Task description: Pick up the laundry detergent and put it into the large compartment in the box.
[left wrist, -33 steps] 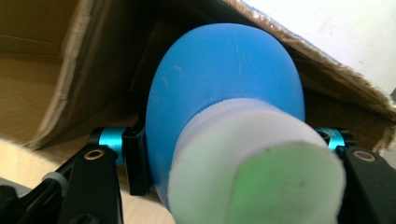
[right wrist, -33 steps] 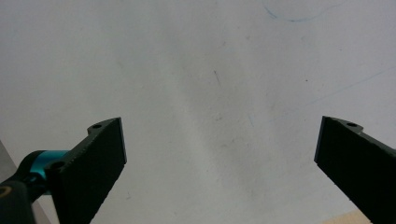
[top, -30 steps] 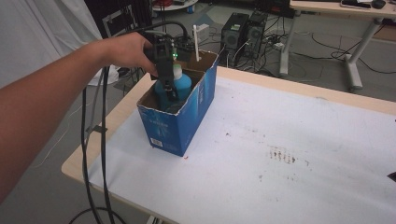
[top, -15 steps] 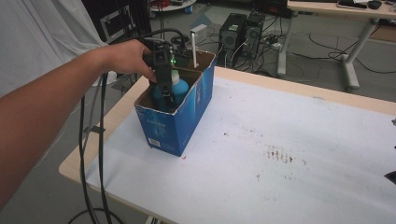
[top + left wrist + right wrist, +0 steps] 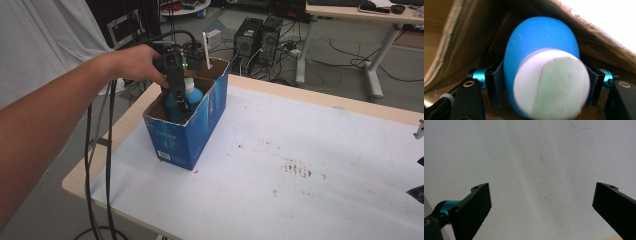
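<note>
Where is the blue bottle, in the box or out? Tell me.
In. The blue bottle stands inside the open blue cardboard box, its white cap near the rim, with the left gripper reaching down around it.

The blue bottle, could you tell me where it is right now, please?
In the high view, the blue bottle stands inside the blue box at the table's left end.

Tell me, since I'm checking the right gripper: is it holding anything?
No, the right gripper has wide-open jaws with nothing between them above the bare white table.
</note>
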The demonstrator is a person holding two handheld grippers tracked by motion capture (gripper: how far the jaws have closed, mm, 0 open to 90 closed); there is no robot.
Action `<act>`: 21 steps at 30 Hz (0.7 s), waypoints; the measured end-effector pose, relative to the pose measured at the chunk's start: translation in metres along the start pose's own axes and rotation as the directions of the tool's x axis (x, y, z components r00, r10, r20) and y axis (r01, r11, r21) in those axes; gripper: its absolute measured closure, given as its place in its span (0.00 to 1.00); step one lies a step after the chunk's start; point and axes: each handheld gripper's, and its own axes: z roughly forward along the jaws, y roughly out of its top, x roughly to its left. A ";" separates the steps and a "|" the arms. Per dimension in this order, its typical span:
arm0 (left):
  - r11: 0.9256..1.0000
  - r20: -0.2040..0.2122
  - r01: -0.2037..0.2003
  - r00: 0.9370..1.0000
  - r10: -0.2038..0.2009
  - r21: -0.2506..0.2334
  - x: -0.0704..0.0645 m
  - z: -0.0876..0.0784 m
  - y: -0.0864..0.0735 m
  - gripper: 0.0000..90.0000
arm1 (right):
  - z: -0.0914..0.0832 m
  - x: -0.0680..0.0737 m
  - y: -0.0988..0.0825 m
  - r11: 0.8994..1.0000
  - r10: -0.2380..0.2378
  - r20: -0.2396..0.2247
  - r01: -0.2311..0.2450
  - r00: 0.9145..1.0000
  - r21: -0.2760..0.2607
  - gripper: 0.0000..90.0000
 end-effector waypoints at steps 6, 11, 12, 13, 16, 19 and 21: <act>0.999 0.003 0.021 1.000 -0.021 -0.029 -0.001 -0.010 -0.003 0.32 | 0.000 0.002 0.000 1.000 0.001 0.000 -0.001 1.000 -0.003 0.01; 0.995 -0.005 0.086 0.996 -0.086 -0.056 -0.002 -0.022 -0.005 0.24 | -0.002 0.003 -0.001 1.000 -0.005 0.004 0.005 1.000 -0.008 0.01; 0.995 -0.010 0.084 0.996 -0.084 -0.054 -0.002 -0.026 -0.005 0.24 | -0.003 0.003 -0.001 1.000 -0.005 0.003 0.005 1.000 -0.010 0.01; 0.994 -0.015 0.085 0.996 -0.086 -0.063 -0.003 -0.030 -0.005 0.24 | -0.003 0.004 -0.002 1.000 -0.001 0.005 0.001 1.000 -0.008 0.01; 0.992 -0.011 0.083 0.996 -0.084 -0.090 -0.007 -0.043 -0.006 0.24 | -0.005 0.004 -0.003 1.000 -0.004 0.006 0.004 1.000 -0.011 0.01; 0.992 -0.030 0.079 0.996 -0.082 -0.098 -0.014 -0.058 -0.003 0.24 | -0.006 0.006 -0.003 1.000 -0.002 0.007 0.003 1.000 -0.011 0.01; 0.993 -0.042 0.068 0.996 -0.073 -0.101 -0.020 -0.069 0.000 0.24 | -0.007 0.007 -0.004 1.000 -0.002 0.008 0.002 1.000 -0.012 0.01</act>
